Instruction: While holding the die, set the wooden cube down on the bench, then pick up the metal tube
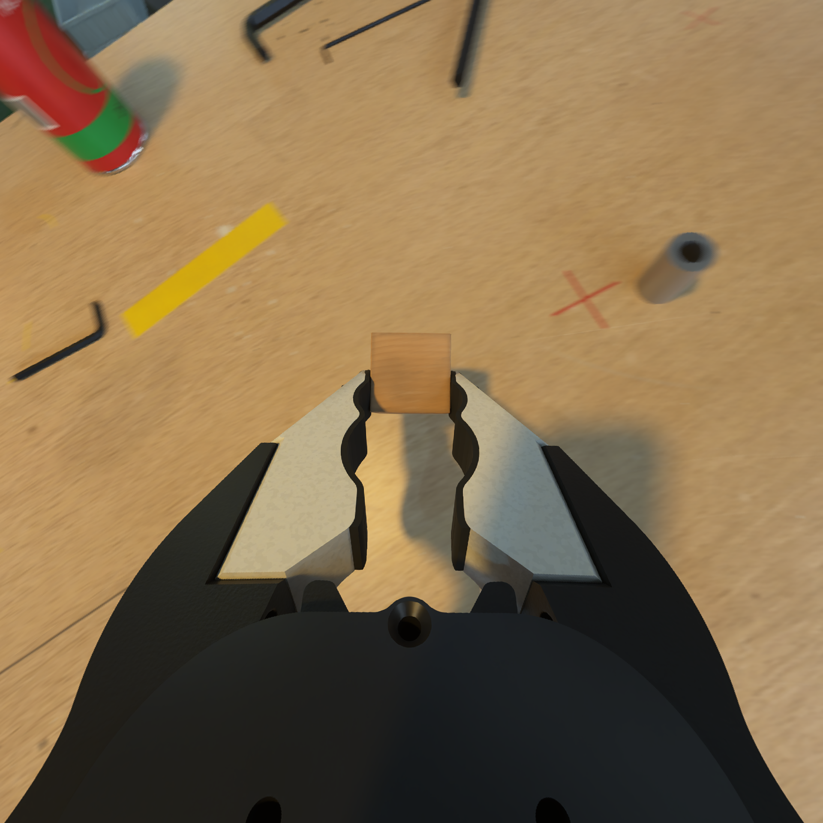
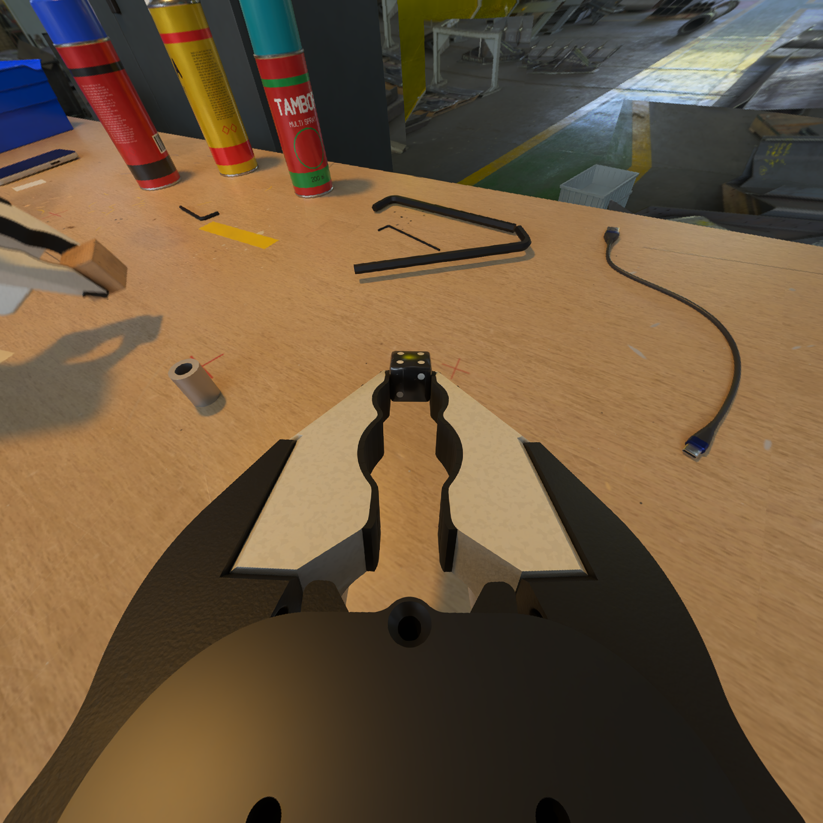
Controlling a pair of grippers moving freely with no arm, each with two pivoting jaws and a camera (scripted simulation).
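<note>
My left gripper (image 1: 410, 392) is shut on the wooden cube (image 1: 410, 372), a light orange-brown block held between the fingertips above the bench. It also shows in the right wrist view (image 2: 95, 267), at the far left, clear of the bench top. The metal tube (image 1: 674, 269) is a short grey hollow cylinder standing on the bench to the right of the cube, next to a red cross mark (image 1: 584, 299). It also shows in the right wrist view (image 2: 194, 382). My right gripper (image 2: 409, 386) is shut on a black die (image 2: 409, 376) with white pips, above the bench.
Three spray cans (image 2: 298, 120) stand at the bench's far edge; one shows in the left wrist view (image 1: 67, 84). Black hex keys (image 2: 445, 236) and yellow tape (image 2: 238, 234) lie on the bench. A black USB cable (image 2: 712, 338) lies at the right. The bench edge (image 2: 623, 209) runs behind.
</note>
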